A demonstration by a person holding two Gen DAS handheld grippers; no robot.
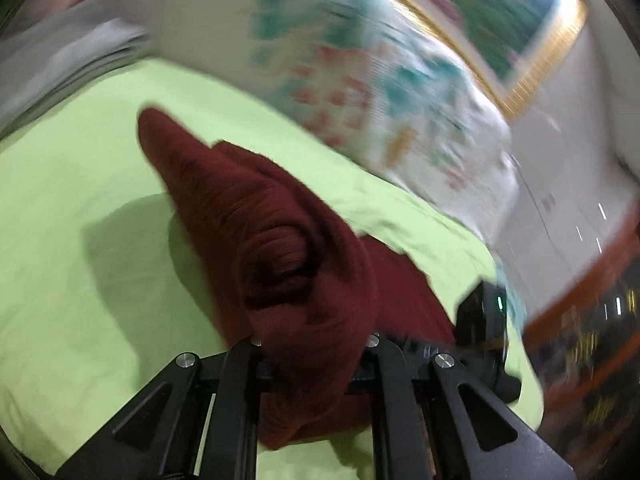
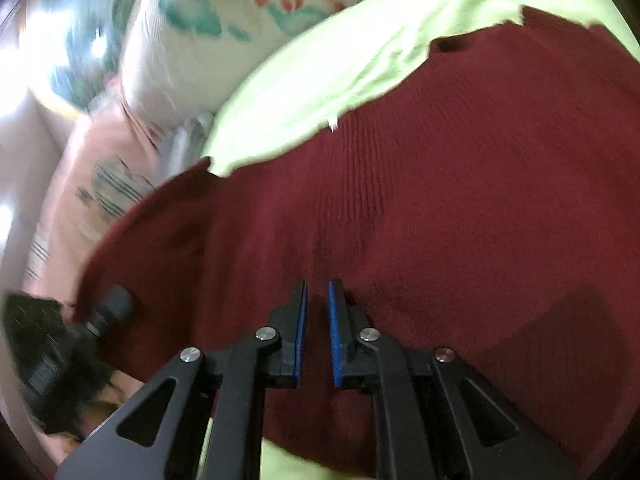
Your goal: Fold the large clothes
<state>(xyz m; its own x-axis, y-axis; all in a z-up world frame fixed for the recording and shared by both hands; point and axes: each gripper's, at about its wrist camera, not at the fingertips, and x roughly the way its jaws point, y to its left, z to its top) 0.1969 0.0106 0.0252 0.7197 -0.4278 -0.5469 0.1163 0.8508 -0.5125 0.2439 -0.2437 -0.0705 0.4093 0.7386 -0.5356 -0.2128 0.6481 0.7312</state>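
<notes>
Left gripper (image 1: 314,364), bottom centre of its frame: clamped on a bunched fold of the sweater (image 1: 280,240), fingertips buried in the cloth.

Right gripper (image 2: 318,320), bottom centre: blue pads (image 2: 334,332) slightly apart, holding nothing, just above the garment.

Sweater (image 2: 440,220), dark red rib knit: spread across the green sheet (image 1: 80,200), one portion lifted. Likely soft, limp, moderately heavy, stretchy, not slippery; best pinched at hem, shoulder or sleeve edges.

Floral quilt (image 1: 360,80), upper centre, beyond the sheet.
</notes>
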